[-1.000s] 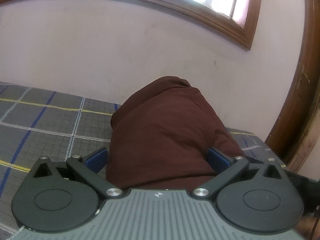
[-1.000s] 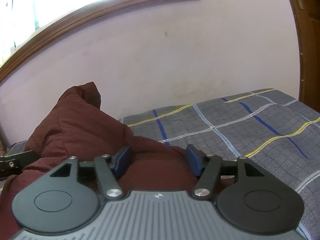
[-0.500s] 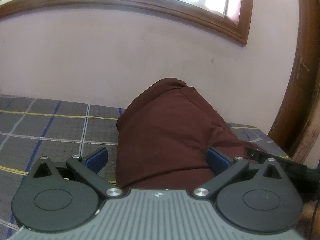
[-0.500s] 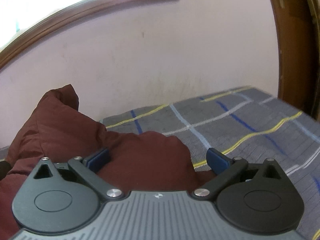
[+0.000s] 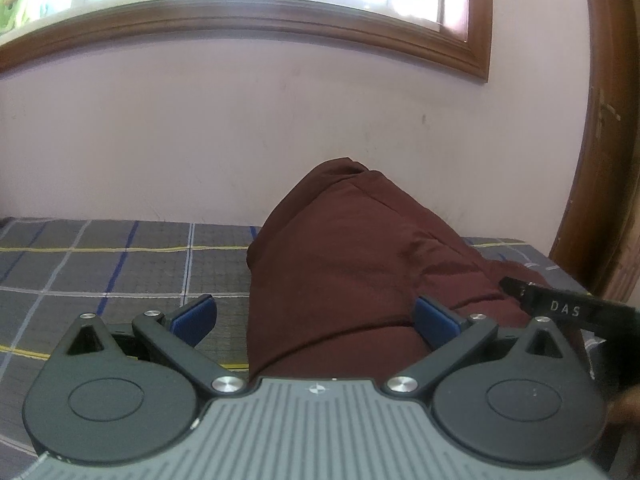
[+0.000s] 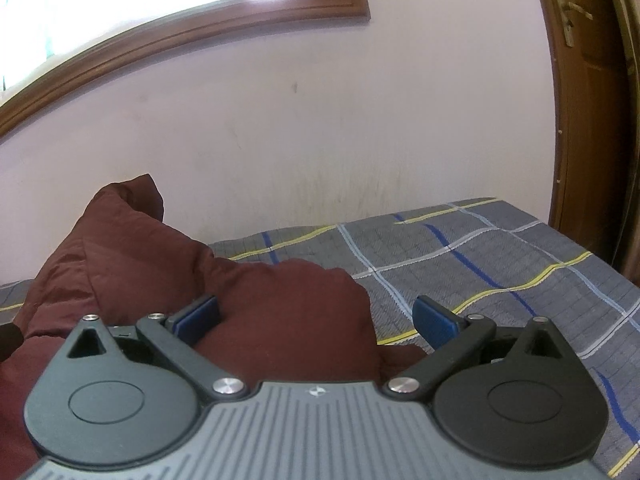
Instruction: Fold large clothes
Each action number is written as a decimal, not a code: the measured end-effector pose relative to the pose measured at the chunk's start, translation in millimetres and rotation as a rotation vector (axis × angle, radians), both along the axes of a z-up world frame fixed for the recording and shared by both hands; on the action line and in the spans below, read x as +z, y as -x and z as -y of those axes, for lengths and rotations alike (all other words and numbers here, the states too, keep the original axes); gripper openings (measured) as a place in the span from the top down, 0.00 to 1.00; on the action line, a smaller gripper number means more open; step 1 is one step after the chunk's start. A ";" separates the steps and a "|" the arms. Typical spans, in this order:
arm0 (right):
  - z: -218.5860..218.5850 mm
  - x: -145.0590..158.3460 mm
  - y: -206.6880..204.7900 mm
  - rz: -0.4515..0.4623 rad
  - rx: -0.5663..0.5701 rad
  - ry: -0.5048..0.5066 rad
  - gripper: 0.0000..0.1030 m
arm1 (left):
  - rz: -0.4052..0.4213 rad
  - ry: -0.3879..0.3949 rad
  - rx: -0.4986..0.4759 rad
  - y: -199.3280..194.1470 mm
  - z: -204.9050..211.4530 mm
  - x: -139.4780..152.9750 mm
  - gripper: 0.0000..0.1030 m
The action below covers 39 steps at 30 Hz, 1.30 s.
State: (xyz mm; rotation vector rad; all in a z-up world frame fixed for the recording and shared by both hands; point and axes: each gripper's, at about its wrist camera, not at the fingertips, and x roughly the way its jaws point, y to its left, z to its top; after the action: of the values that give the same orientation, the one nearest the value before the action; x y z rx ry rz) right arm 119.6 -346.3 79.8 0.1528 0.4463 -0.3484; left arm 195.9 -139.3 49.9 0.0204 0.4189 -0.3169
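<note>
Lying bunched on the checked bedsheet (image 6: 500, 264) toward 10 o'clock, the maroon garment (image 6: 280, 312) is being straddled, not pinched, by the wide-open right gripper (image 6: 316, 320), just spread, and the equally open left gripper (image 5: 314, 320).

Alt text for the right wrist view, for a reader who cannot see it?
The open right gripper hovers over a rumpled maroon garment on a grey checked bedsheet, its blue pads apart. Behind are a pale wall and a wooden window frame.
</note>
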 end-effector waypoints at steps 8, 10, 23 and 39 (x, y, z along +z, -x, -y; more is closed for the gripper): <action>-2.2 11.5 12.9 0.011 0.028 0.032 0.00 | 0.008 -0.027 0.006 5.0 3.0 4.6 0.00; -3.0 15.0 19.7 0.019 0.037 0.043 0.00 | 0.015 -0.034 0.004 6.9 3.3 5.1 0.00; 27.2 11.0 96.5 0.044 0.057 -0.099 0.00 | 0.022 -0.035 0.013 10.2 4.4 7.8 0.00; 59.7 -2.5 114.8 0.039 0.140 -0.354 0.00 | -0.071 0.080 0.007 0.7 -26.5 7.0 0.00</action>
State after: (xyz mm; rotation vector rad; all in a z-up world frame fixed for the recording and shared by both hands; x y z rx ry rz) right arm 4.8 -406.0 77.3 0.4697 0.4743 -0.1266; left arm 195.2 -112.9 57.0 -0.0711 0.4760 -0.3282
